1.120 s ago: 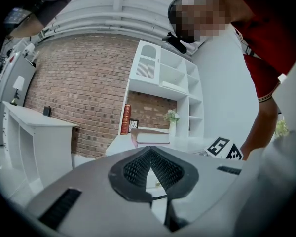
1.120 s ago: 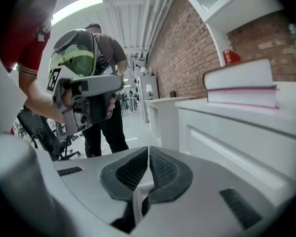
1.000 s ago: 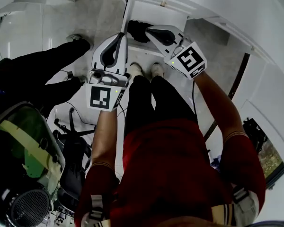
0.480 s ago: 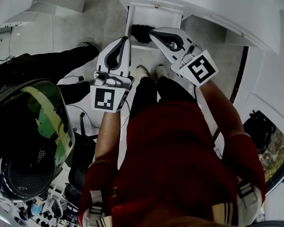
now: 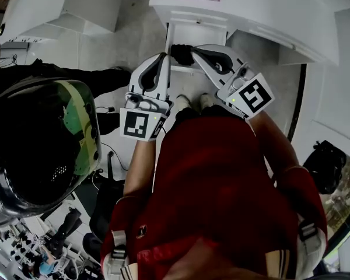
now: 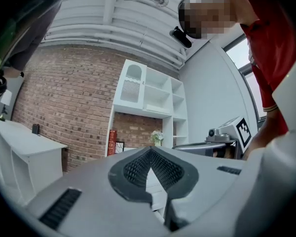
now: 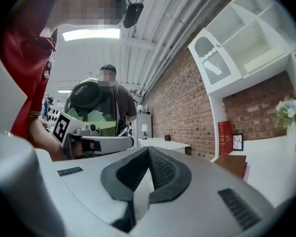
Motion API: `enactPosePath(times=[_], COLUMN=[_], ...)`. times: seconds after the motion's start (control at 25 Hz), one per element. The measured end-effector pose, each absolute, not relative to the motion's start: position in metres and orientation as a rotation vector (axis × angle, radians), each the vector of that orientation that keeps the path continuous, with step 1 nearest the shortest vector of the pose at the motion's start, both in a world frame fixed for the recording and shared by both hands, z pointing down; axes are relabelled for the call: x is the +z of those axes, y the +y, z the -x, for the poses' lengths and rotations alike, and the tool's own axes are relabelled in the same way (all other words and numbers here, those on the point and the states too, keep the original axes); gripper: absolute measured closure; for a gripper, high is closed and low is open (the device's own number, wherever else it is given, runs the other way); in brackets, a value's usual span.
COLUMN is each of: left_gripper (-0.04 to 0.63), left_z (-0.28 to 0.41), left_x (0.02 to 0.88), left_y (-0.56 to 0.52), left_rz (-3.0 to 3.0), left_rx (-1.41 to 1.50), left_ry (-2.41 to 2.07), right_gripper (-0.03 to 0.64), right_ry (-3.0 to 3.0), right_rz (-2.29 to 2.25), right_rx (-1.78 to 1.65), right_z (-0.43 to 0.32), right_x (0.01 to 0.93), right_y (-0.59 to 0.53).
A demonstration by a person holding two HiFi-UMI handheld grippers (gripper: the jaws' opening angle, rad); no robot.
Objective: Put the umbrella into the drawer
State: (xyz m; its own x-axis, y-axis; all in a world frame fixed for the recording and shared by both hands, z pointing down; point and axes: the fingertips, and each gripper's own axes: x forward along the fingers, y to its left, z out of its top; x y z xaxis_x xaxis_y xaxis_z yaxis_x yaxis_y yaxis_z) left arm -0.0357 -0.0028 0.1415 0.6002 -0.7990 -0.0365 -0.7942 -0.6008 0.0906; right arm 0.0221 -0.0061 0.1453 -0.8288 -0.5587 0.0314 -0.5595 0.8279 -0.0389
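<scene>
Brick-walled room (image 6: 54, 98): dark umbrella (image 5: 179, 53) in white drawer (image 5: 199, 32)

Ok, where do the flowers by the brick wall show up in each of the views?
Head view: not in it.
Left gripper view: the flowers sit near the middle, a little below centre.
Right gripper view: the flowers are at the far right edge, about halfway up.
Shared landmark: the upright red book, which stands left of the flowers in both gripper views.
</scene>
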Motion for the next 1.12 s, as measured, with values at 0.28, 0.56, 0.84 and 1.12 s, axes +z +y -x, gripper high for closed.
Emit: enactPosePath(times=[0.28,0.56,0.84,1.12], left_gripper=[0.589,0.589,0.589,0.589], left_z=[0.048,0.045,0.042,0.042], left_x=[0.126,0.123,0.116,0.125], left_y=[-0.011,-0.014,-0.017,-0.026], left_rz=[-2.787,-2.814,-2.84,-2.843], left_rx=[-0.138,-0.131,-0.14,-0.149], left_ry=[-1.351,-1.318,-1.29,-1.294], right_gripper=[0.617,0.617,0.617,0.617], right_ry=[-3.001,-2.996,-2.984,-2.975], right_rz=[-0.965,-1.022,-1.042,-1.048], right_rx=[0.021,0.009,0.004,0.001], right_z=[-0.017,-0.022,-0.022,-0.026], right_x=[0.126,0.122,0.117,0.128], right_y=[-0.014,-0.016,-0.017,-0.026])
